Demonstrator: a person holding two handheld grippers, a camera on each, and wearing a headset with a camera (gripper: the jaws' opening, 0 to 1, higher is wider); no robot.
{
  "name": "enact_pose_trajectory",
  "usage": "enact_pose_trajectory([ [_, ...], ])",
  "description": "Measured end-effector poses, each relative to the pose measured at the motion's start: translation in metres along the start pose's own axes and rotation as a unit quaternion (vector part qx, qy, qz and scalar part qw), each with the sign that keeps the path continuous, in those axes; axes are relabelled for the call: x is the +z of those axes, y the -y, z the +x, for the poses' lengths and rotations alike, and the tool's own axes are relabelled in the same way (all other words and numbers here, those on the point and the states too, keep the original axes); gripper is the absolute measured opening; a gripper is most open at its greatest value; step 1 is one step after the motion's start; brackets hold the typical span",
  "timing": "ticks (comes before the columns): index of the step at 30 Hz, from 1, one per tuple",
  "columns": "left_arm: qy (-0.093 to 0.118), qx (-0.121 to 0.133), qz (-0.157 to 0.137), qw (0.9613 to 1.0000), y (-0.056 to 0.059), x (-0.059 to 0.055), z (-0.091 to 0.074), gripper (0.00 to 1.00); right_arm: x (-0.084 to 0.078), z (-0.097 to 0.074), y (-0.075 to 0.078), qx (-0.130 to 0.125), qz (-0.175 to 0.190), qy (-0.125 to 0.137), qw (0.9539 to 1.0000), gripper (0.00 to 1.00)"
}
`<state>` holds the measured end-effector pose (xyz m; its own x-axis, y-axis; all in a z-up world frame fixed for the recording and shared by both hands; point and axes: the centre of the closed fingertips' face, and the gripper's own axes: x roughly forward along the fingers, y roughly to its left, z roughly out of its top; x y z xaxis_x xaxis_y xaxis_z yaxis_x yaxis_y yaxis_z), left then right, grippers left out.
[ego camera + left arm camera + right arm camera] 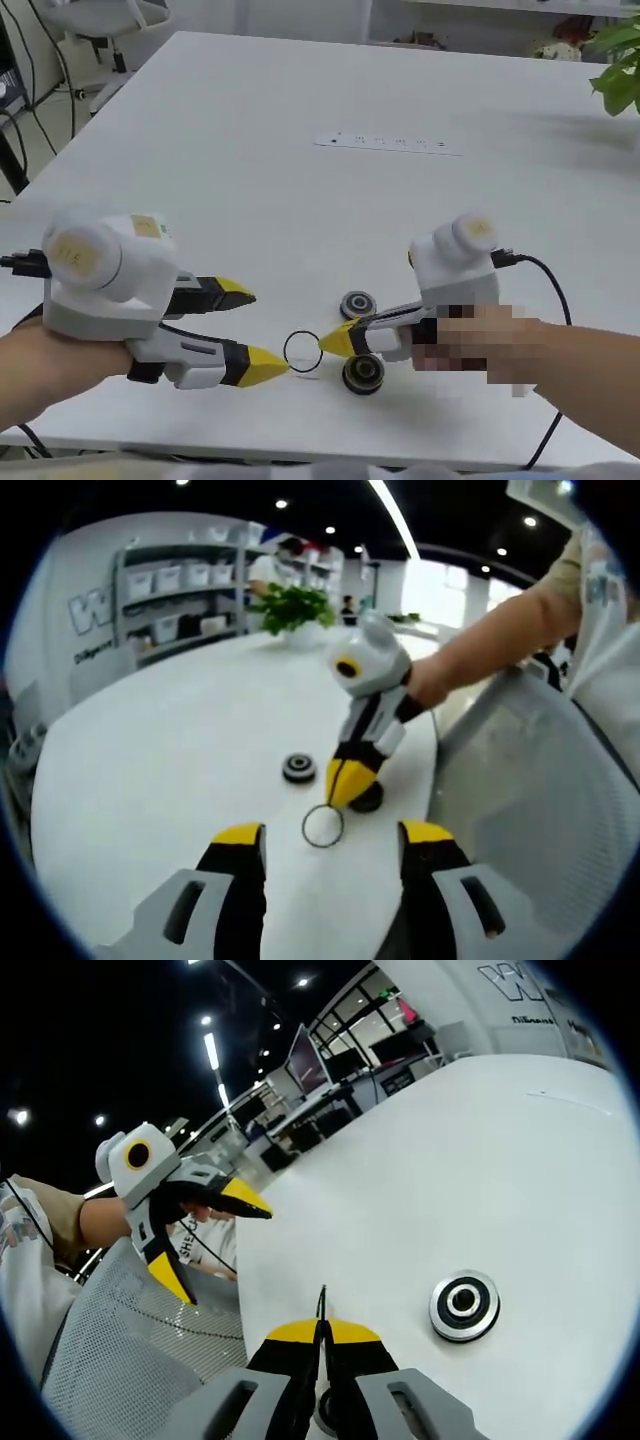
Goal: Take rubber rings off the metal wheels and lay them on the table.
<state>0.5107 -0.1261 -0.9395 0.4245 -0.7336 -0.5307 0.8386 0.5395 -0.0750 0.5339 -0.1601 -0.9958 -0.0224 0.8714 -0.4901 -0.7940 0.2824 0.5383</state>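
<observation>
At smooth table (300, 90), right gripper (325, 344) pinches thin ring (286, 350).

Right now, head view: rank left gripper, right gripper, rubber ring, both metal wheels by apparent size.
1. left gripper, looks nearer the camera.
2. right gripper.
3. rubber ring, near wheel, far wheel: about equal, can't rank them.

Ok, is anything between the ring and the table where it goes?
Nothing visible. The right gripper pinches the ring over bare table; the far wheel and near wheel lie beside it, not under.
</observation>
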Motion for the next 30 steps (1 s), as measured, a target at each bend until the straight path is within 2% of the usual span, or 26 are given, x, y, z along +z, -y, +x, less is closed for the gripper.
enact_pose_trajectory([
  [6,-0.002,0.002,-0.001,1.0,-0.001,-0.002,-0.001,0.53,0.0,0.001,0.006,-0.016,-0.005,-0.001,0.9999,0.04],
  [12,-0.003,0.002,-0.003,1.0,-0.002,-0.001,-0.002,0.53,0.002,0.001,0.009,-0.032,-0.019,0.0,0.9993,0.15],
  [16,-0.006,0.001,-0.003,1.0,-0.001,-0.001,-0.001,0.52,0.003,-0.001,0.009,-0.035,-0.027,0.001,0.999,0.21],
  [24,-0.01,0.0,-0.003,0.9999,0.0,0.002,0.002,0.54,0.005,-0.01,0.005,-0.035,-0.035,0.007,0.9988,0.23],
  [30,-0.014,-0.009,0.007,0.9998,0.005,0.007,0.008,0.56,0.009,-0.02,0.001,-0.034,-0.045,0.017,0.9982,0.29],
])
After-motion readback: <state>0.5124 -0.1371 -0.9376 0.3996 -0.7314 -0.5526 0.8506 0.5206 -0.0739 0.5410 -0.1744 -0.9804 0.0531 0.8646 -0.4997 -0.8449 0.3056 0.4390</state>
